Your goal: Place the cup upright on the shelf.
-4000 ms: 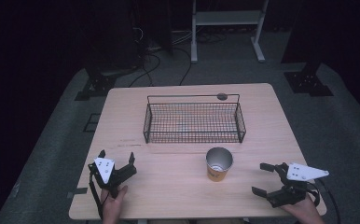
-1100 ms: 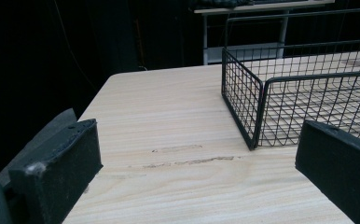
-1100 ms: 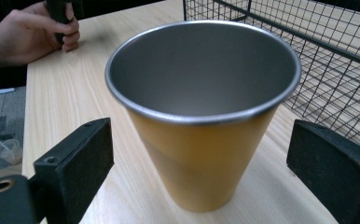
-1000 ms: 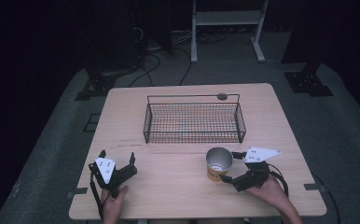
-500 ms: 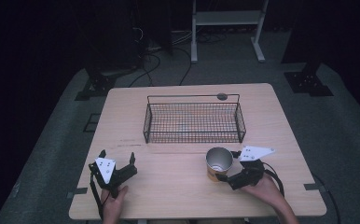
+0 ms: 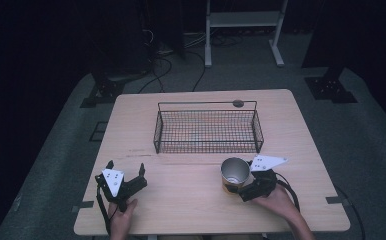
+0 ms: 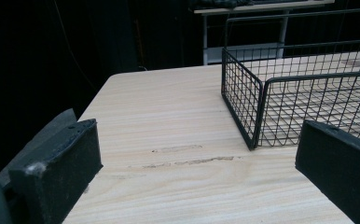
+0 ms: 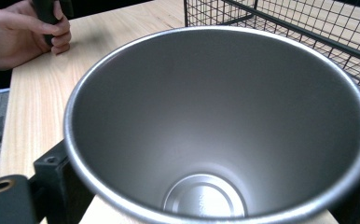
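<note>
Right gripper (image 6: 243, 189) is straddling the steel cup (image 6: 234, 173), jaws standing either side of its body, contact hard to tell; cup is sitting upright on the tabletop (image 6: 191, 200), just in front of the wire basket (image 6: 207, 131); left gripper (image 6: 126, 177) is resting near the front left edge, jaws wide with nothing between them. Risks: smooth tapered wall slipping if the pinch is low or loose; cup tipping or clipping the basket rim on a lift. Cup's outer wall and the right jaw are largely hidden in the right gripper view.
</note>
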`<state>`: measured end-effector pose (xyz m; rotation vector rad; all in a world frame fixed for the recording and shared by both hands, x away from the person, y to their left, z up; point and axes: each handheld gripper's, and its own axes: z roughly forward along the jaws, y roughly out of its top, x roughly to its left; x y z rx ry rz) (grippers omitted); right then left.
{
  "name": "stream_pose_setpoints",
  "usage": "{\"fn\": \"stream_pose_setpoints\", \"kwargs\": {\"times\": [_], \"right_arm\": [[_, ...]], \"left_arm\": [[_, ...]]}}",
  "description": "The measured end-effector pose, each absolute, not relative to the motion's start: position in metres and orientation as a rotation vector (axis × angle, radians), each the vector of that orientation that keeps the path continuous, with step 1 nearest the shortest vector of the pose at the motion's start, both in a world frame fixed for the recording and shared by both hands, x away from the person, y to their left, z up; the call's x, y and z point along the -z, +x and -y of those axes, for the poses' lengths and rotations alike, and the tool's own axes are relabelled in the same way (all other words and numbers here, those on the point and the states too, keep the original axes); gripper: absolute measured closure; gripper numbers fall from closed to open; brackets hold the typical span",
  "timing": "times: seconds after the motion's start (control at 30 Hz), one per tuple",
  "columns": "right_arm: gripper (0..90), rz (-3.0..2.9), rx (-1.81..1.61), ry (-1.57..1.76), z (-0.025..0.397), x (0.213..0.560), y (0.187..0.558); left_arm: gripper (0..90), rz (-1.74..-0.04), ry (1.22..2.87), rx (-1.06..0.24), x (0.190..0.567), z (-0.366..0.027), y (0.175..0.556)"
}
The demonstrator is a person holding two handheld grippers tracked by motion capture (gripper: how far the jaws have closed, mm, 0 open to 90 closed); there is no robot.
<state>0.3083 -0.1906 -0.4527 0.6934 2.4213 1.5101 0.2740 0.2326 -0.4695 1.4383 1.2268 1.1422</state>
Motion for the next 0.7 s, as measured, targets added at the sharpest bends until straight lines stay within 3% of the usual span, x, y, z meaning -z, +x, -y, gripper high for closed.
{"fn": "stream_pose_setpoints", "kwargs": {"times": [0.43,0.53,0.7], "right_arm": [[6.6,-2.425,-1.529,0.679,0.1842,0.4493,0.3131],[11.8,-2.422,-1.544,0.664,0.1845,0.4474,0.3136],[12.0,-2.427,-1.538,0.666,0.1843,0.4469,0.3136]], "left_arm": [[0.0,-1.224,1.438,-1.139,0.4695,-0.2329,0.2740],[0.0,-1.225,1.437,-1.138,0.4695,-0.2328,0.2740],[0.0,-1.224,1.439,-1.139,0.4695,-0.2329,0.2741]]}}
